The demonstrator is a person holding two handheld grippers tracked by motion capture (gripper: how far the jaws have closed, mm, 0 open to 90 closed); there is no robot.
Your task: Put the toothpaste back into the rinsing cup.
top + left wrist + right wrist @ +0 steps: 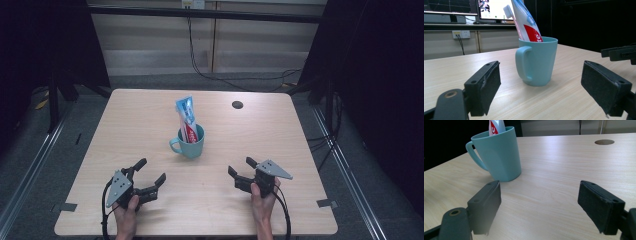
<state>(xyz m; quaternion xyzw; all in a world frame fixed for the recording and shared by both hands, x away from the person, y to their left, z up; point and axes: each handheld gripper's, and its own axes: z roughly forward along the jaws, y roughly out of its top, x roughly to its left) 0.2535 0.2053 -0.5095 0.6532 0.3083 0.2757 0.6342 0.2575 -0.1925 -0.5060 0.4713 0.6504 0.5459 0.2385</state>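
Observation:
A teal mug stands upright near the middle of the table, its handle toward the left. A toothpaste tube and a white toothbrush stick up out of it. In the left gripper view the mug sits straight ahead beyond the wide jaws. My left gripper rests open at the front left, nothing between its fingers. My right gripper rests open at the front right, and its own view has the mug off to the upper left.
The wooden table has a round cable hole at the back right. Monitors and a wall socket stand beyond the far edge. Dark curtains flank both sides, and cables hang down the back wall.

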